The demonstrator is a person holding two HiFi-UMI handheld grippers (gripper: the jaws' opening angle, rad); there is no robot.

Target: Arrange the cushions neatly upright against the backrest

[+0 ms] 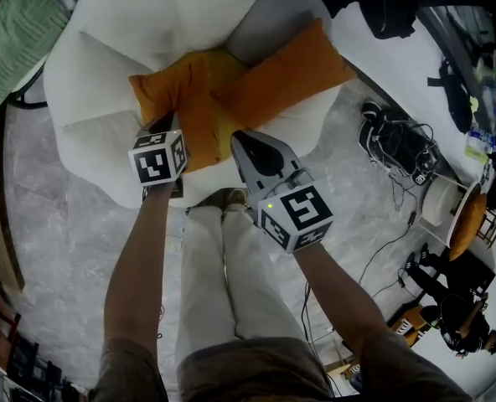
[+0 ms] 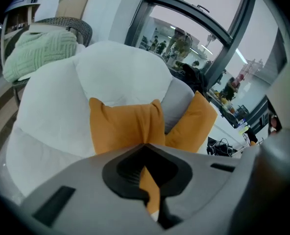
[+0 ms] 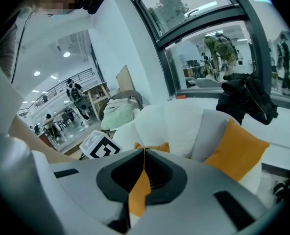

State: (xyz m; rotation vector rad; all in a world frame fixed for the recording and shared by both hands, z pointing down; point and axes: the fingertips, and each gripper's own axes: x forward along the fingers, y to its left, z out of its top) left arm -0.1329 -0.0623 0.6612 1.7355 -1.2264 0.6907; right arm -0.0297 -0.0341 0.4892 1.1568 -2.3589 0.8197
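Note:
Two orange cushions lie on a white armchair (image 1: 97, 82). The left cushion (image 1: 185, 99) has its near edge raised. My left gripper (image 1: 166, 136) is shut on that edge, and orange fabric shows between its jaws (image 2: 147, 180). My right gripper (image 1: 241, 142) is shut on the same cushion's near right part, with a fold of orange cloth pinched between its jaws (image 3: 137, 182). The second orange cushion (image 1: 286, 78) lies slanted to the right, partly over a grey cushion (image 1: 269, 19) that leans at the backrest. In the left gripper view the held cushion (image 2: 125, 124) stands partly upright.
A green knitted blanket (image 1: 13, 32) lies on a wicker chair at the far left. A dark bag and cables (image 1: 395, 145) sit on the marble floor to the right of the armchair. The person's legs and shoes (image 1: 223, 198) stand just in front of the seat.

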